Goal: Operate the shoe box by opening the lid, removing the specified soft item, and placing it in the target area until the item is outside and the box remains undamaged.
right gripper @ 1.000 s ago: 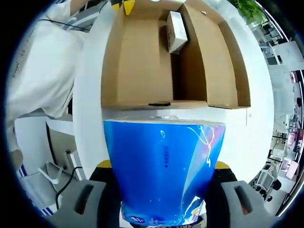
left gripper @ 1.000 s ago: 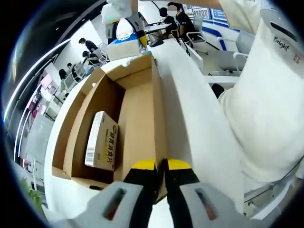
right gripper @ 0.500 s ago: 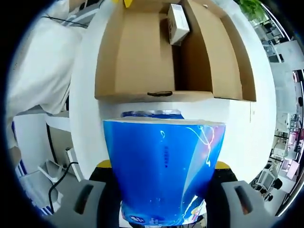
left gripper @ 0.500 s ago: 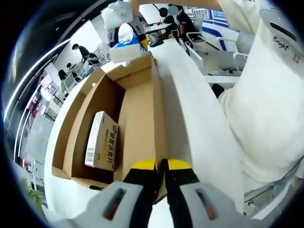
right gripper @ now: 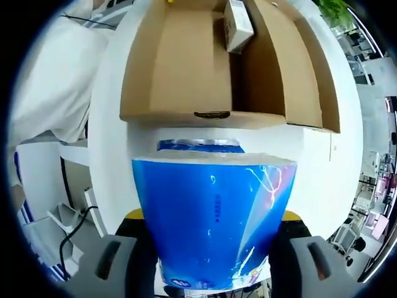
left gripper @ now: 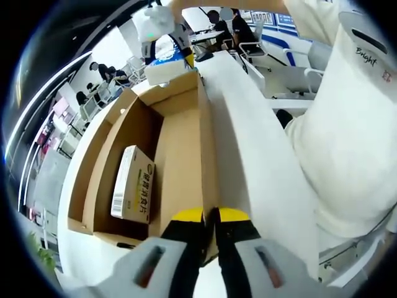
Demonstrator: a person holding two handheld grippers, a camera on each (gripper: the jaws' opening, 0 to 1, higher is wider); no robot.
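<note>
Left gripper view looks along an open brown cardboard shoe box (left gripper: pixel 180 149) lying on a long white table (left gripper: pixel 248 136). The left gripper (left gripper: pixel 211 218), with yellow-tipped black jaws, is closed tight on the near edge of the box's raised lid panel, pinching the cardboard between its tips. Inside the deeper tray of the box, a small white rectangular carton with green print and a barcode label (left gripper: pixel 133 184) stands against the tray's wall. At the far end of the box, the right gripper (left gripper: pixel 162 37) appears high up, carrying a pale blue-and-white package. A person in a white garment (left gripper: pixel 347 130) stands close to the table on the right. Further back, people sit at desks in an office.

Right gripper view faces the same shoe box (right gripper: pixel 186 68) from its opposite end, with the small carton (right gripper: pixel 239 25) visible deep in the tray. The right gripper (right gripper: pixel 214 220) is spread wide and clamped on a soft blue plastic-wrapped pack with white streak markings (right gripper: pixel 214 217), which bulges between its yellow-edged jaws. The pack is outside the box, held above the white table (right gripper: pixel 108 155) just short of the box's near end wall. A blue reflection or shadow of the pack lies on the table between it and the box.
</note>
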